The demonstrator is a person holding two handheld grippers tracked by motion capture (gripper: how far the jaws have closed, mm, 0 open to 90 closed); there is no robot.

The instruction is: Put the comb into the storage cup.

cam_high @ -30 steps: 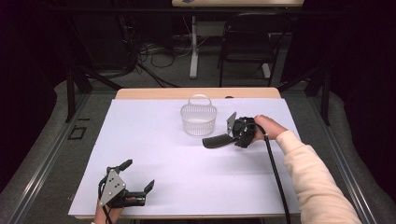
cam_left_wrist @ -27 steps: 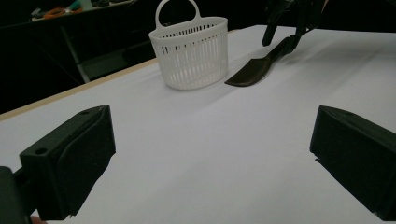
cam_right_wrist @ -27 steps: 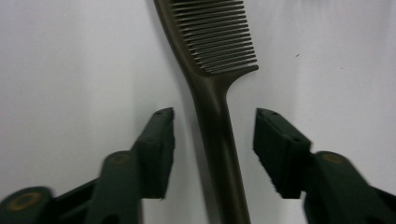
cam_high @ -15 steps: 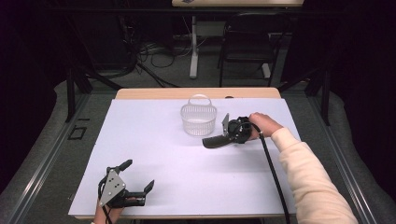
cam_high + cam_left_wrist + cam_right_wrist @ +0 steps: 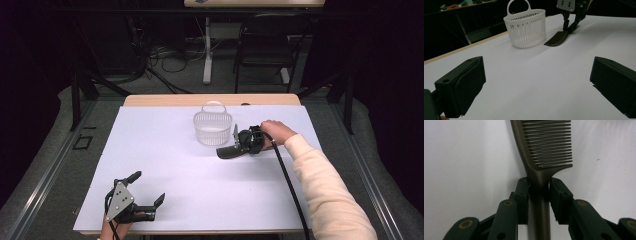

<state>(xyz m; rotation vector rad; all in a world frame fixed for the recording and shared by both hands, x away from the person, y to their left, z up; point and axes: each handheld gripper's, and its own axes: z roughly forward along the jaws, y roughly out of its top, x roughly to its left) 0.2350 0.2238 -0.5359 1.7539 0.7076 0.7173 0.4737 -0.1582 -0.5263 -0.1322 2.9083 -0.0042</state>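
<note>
A dark comb [image 5: 226,152] lies flat on the white table cover, just right of a white slatted basket [image 5: 212,129] with a hoop handle. My right gripper [image 5: 235,145] reaches in from the right, and its jaws have just been closing. In the right gripper view its pads [image 5: 522,195] press on both sides of the comb [image 5: 546,145] where the handle meets the teeth. My left gripper [image 5: 148,187] rests near the table's front left, jaws wide apart with nothing between them. From there I see the basket [image 5: 526,27], the comb [image 5: 556,39] and the right gripper [image 5: 571,25] beyond.
The white cover [image 5: 200,175] spans most of the table, with a wooden strip [image 5: 165,100] at the far edge. A black cable [image 5: 287,180] trails from the right gripper along the sleeve. A chair [image 5: 265,45] and floor cables stand beyond the table.
The right gripper has slid a little to the left along the comb's handle and its jaws have narrowed onto it. The left gripper has stayed put.
</note>
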